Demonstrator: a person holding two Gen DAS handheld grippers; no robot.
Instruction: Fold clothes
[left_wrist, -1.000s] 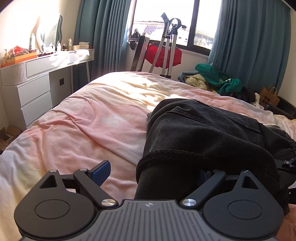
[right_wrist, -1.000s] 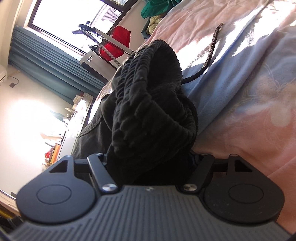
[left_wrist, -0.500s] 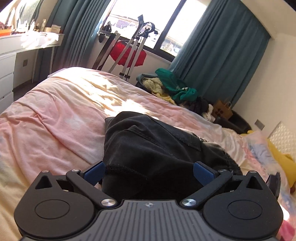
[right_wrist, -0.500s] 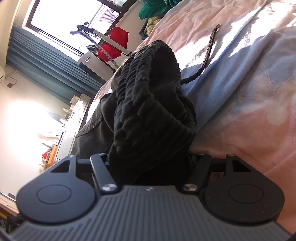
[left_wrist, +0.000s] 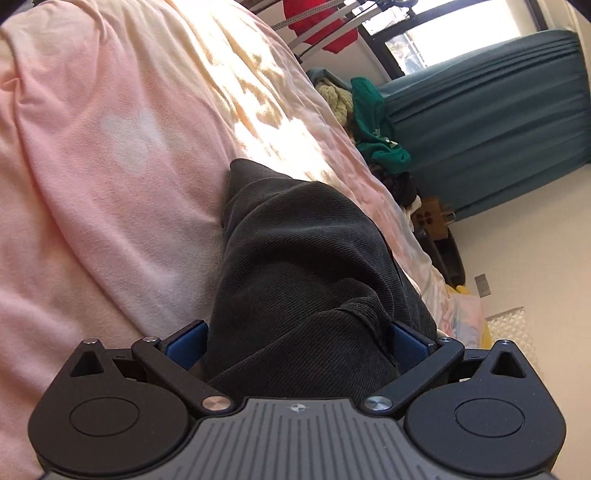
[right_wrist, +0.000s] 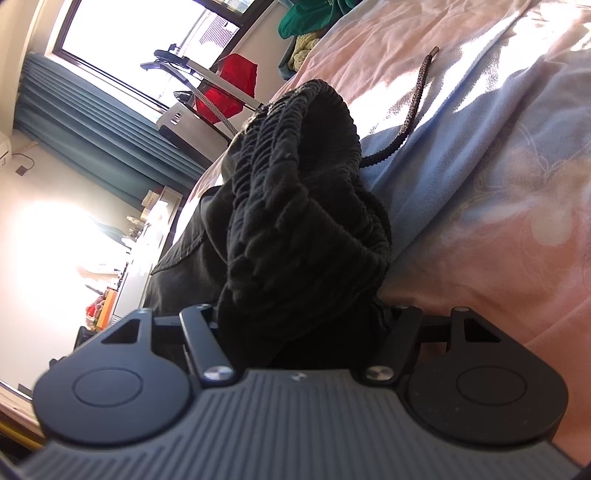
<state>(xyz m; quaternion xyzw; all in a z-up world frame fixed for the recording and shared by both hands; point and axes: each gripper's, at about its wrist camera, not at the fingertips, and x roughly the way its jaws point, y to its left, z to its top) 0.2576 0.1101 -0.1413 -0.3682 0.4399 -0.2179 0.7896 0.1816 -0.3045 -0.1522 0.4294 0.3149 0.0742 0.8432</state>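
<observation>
**Both grippers buried in the black pants, loads of bed around them**

Left gripper (left_wrist: 297, 341) is spread as wide as it goes, blue pads (left_wrist: 184, 341) on either side of a thick fold of the black pants (left_wrist: 295, 258). I can't tell whether the pads press it.

Right gripper (right_wrist: 301, 325) sits about half spread with the bunched elastic waistband (right_wrist: 295, 177) stuffed between its fingers, and it looks pinched on that wad.

Room to move: the pink bedspread (left_wrist: 110, 166) is bare across the whole left of the left wrist frame. In the right wrist frame the drawstring (right_wrist: 413, 107) trails off over the sunlit cover toward the upper right. The bed's far edge runs along the upper right of the left view, with a clothes pile (left_wrist: 369, 110) past it.

Containers: a brown paper bag (left_wrist: 430, 219) stands beyond the bed edge at middle right; I can't see its contents.
</observation>
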